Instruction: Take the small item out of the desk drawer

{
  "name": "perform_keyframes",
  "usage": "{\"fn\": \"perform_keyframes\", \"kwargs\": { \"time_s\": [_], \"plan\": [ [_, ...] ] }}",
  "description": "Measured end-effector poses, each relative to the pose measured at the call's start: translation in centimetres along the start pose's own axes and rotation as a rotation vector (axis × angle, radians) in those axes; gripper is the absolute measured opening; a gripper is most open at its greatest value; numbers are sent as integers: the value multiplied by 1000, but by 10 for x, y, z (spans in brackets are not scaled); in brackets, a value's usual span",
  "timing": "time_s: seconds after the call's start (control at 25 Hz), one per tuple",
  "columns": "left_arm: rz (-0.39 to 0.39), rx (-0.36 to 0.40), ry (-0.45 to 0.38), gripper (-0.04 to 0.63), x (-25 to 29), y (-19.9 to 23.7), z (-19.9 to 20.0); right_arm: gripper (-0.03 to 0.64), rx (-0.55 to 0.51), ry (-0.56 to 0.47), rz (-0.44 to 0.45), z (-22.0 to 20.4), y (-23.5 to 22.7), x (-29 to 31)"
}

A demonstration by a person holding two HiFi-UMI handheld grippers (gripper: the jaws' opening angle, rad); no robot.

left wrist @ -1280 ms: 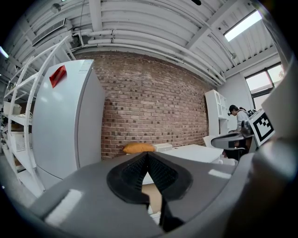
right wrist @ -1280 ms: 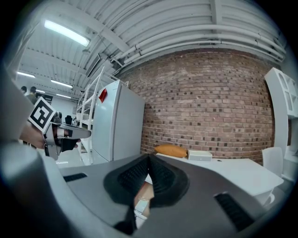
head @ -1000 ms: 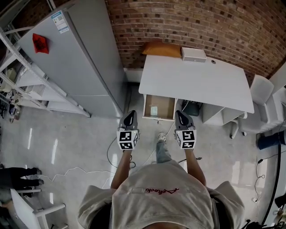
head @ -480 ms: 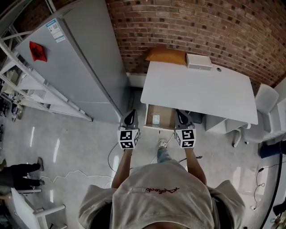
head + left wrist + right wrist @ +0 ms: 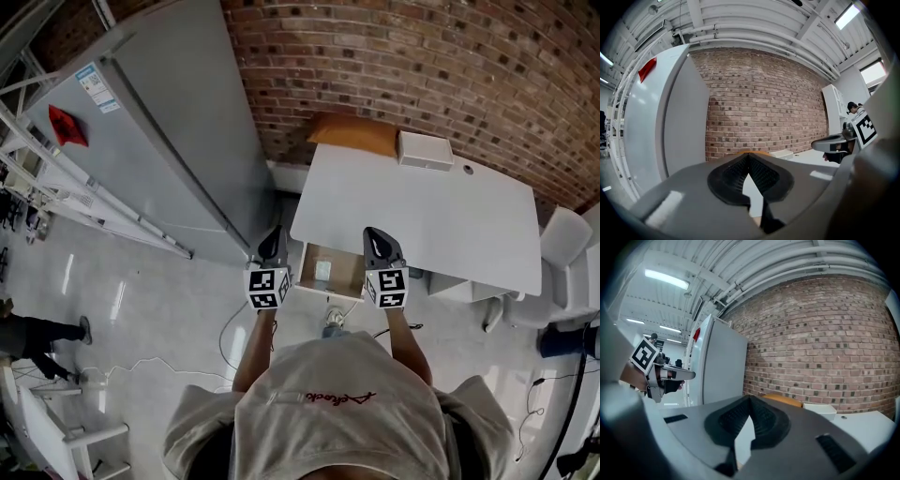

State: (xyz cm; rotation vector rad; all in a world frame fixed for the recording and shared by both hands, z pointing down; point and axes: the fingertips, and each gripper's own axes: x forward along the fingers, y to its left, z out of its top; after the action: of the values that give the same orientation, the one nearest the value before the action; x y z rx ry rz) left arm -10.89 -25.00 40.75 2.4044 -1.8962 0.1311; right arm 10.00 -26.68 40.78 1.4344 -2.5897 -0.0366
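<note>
Both grippers have moved farther toward the desk [image 5: 422, 206] over the last second. Left gripper [image 5: 273, 236] and right gripper [image 5: 373, 236] have jaws pressed together, holding nothing, either side of the open drawer [image 5: 347, 272]. The item [image 5: 323, 272] lies inside it. A fridge [image 5: 159, 131] stands left.

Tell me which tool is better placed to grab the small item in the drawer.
Left, narrowly: the item lies in the drawer's left half, on the left tool's side; the right tool sits over the desk edge. Both are shut.
</note>
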Motion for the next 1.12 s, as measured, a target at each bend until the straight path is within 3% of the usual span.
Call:
{"fn": "perform_keyframes", "kwargs": {
  "time_s": [0.4, 0.84, 1.12],
  "plan": [
    [35, 39, 12, 9, 56, -1, 13, 11, 12, -10, 54, -1, -44, 53],
    [91, 36, 75, 9, 38, 29, -8, 11, 42, 30, 124, -19, -13, 74],
    [54, 34, 85, 9, 34, 46, -15, 11, 37, 53, 113, -24, 8, 80]
  ]
}}
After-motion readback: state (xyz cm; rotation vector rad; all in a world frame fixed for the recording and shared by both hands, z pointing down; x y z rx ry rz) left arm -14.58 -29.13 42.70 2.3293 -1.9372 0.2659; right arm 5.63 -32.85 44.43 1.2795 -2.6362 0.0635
